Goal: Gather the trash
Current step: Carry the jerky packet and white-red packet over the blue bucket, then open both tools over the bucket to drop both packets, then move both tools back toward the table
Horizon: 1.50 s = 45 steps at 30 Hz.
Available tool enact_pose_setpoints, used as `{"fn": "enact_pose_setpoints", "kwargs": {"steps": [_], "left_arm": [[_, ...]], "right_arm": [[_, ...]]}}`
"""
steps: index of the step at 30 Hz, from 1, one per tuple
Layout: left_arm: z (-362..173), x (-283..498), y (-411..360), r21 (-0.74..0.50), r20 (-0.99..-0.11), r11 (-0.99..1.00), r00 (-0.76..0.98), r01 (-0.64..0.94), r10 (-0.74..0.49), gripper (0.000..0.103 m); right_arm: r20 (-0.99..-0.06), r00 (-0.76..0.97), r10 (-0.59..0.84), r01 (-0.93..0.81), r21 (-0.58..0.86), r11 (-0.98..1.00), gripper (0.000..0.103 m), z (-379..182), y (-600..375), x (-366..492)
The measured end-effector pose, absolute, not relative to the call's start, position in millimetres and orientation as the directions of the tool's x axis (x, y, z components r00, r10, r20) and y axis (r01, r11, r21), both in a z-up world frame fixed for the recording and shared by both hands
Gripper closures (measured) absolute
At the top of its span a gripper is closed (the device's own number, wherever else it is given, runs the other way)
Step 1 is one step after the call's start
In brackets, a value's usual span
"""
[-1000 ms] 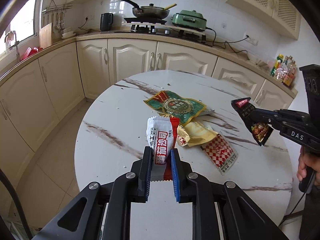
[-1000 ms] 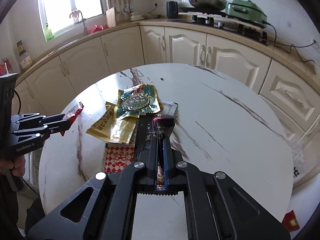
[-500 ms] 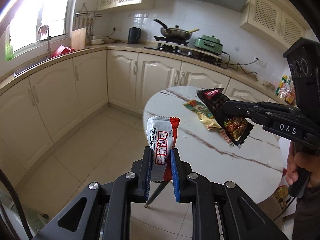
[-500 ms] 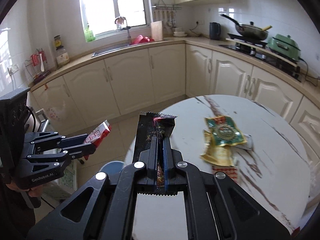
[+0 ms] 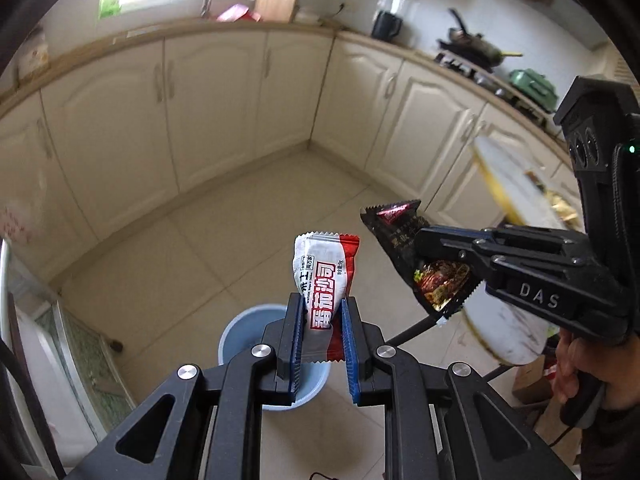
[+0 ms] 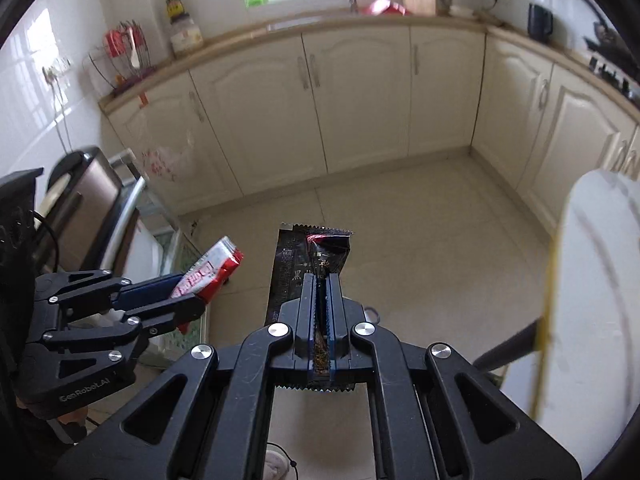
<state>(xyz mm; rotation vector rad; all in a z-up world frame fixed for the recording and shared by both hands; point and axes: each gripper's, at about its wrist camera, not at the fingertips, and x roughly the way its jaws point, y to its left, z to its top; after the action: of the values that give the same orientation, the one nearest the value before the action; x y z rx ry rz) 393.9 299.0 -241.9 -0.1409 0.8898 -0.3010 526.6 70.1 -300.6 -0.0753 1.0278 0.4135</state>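
Crinkly foil is what both grippers carry, and that lightness is the main risk: a flat wrapper let go from up here could flutter sideways and land on the tiled floor [image 5: 224, 240] instead of in the pale blue bin [image 5: 240, 332], which in the left wrist view sits at lower centre, partly hidden behind the left gripper [image 5: 322, 336]. That gripper pinches the lower end of a red and white snack wrapper [image 5: 324, 276], which stands upright above its blue pads. It looks roughly lined up over the bin. The right gripper [image 5: 436, 264] looks less well placed, in my judgement: in the same view it reaches in from the right edge, off to the right of the bin's rim, so opening there would likely miss. Its jaws are pressed tight on a black snack packet [image 6: 316, 256], which sticks out past the tips. Both tools are angled downward toward the floor, side by side and near each other, and could knock together while crowding the one small opening. More wrappers [image 5: 560, 204] lie on the marble table [image 5: 512, 168] at far right.
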Motion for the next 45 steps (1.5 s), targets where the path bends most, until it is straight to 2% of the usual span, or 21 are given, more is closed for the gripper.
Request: {"fn": "enact_pose_setpoints", "kwargs": {"steps": [9, 12, 14, 17, 19, 24, 26, 29, 33, 35, 39, 40, 41, 44, 45], "left_arm": [[-338.5, 426.0, 328.5, -0.255, -0.86, 0.957, 0.42, 0.138, -0.29, 0.089], [-365.0, 434.8, 338.7, -0.26, -0.883, 0.958, 0.372, 0.118, -0.285, 0.088], [-378.5, 439.4, 344.1, -0.263, -0.894, 0.959, 0.348, 0.102, -0.282, 0.088], [-393.6, 447.4, 347.2, -0.266, -0.905, 0.96, 0.32, 0.088, -0.28, 0.088], [-402.3, 459.2, 350.3, -0.265, -0.912, 0.961, 0.304, 0.075, -0.275, 0.083], [-408.8, 487.5, 345.1, -0.242, -0.931, 0.969, 0.272, 0.038, -0.243, 0.079], [-396.7, 506.3, 334.4, -0.224, -0.936, 0.974, 0.271, 0.026, -0.223, 0.072], [-379.0, 523.9, 310.8, -0.221, -0.931, 0.975, 0.297, 0.005, -0.213, 0.07], [-342.5, 490.8, 315.9, -0.187, -0.915, 0.982, 0.37, -0.036, -0.161, 0.066], [-315.6, 469.2, 313.8, -0.176, -0.893, 0.983, 0.429, -0.054, -0.136, 0.059], [-255.3, 424.4, 317.1, -0.158, -0.825, 0.984, 0.558, -0.078, -0.088, 0.057], [-238.6, 412.4, 315.6, -0.157, -0.804, 0.984, 0.59, -0.08, -0.081, 0.054], [-222.3, 399.3, 312.5, -0.154, -0.78, 0.985, 0.622, -0.082, -0.07, 0.049], [-176.0, 354.7, 301.4, -0.135, -0.698, 0.988, 0.715, -0.069, -0.045, 0.036], [-163.6, 342.4, 296.8, -0.132, -0.671, 0.989, 0.74, -0.063, -0.042, 0.034]], "right_arm": [[-0.918, 0.265, 0.296, -0.304, 0.212, 0.929, 0.097, -440.0, 93.6, 580.8], [-0.923, 0.233, 0.307, -0.283, 0.238, 0.929, 0.093, -472.5, 93.1, 591.4], [-0.927, 0.216, 0.305, -0.269, 0.244, 0.932, 0.091, -487.1, 89.5, 598.4], [-0.93, 0.206, 0.304, -0.255, 0.249, 0.934, 0.083, -502.1, 81.9, 605.8], [-0.931, 0.205, 0.301, -0.243, 0.25, 0.937, 0.08, -506.1, 81.0, 608.6], [-0.94, 0.206, 0.271, -0.234, 0.222, 0.947, 0.072, -511.5, 77.1, 610.4], [-0.94, 0.205, 0.274, -0.226, 0.227, 0.947, 0.071, -509.1, 71.7, 609.4], [-0.939, 0.217, 0.268, -0.218, 0.221, 0.95, 0.071, -502.0, 71.5, 608.6], [-0.93, 0.256, 0.262, -0.223, 0.207, 0.953, 0.068, -477.1, 71.0, 601.2], [-0.923, 0.286, 0.259, -0.237, 0.194, 0.952, 0.067, -457.3, 72.0, 594.5], [-0.884, 0.392, 0.253, -0.279, 0.147, 0.949, 0.066, -394.7, 77.6, 569.5], [-0.87, 0.42, 0.26, -0.291, 0.142, 0.946, 0.066, -376.5, 78.5, 561.8], [-0.848, 0.456, 0.27, -0.301, 0.138, 0.943, 0.064, -353.8, 78.5, 550.9], [-0.793, 0.546, 0.271, -0.322, 0.1, 0.941, 0.047, -297.7, 75.8, 517.2], [-0.768, 0.581, 0.271, -0.325, 0.086, 0.942, 0.047, -277.6, 73.1, 503.7]]}}
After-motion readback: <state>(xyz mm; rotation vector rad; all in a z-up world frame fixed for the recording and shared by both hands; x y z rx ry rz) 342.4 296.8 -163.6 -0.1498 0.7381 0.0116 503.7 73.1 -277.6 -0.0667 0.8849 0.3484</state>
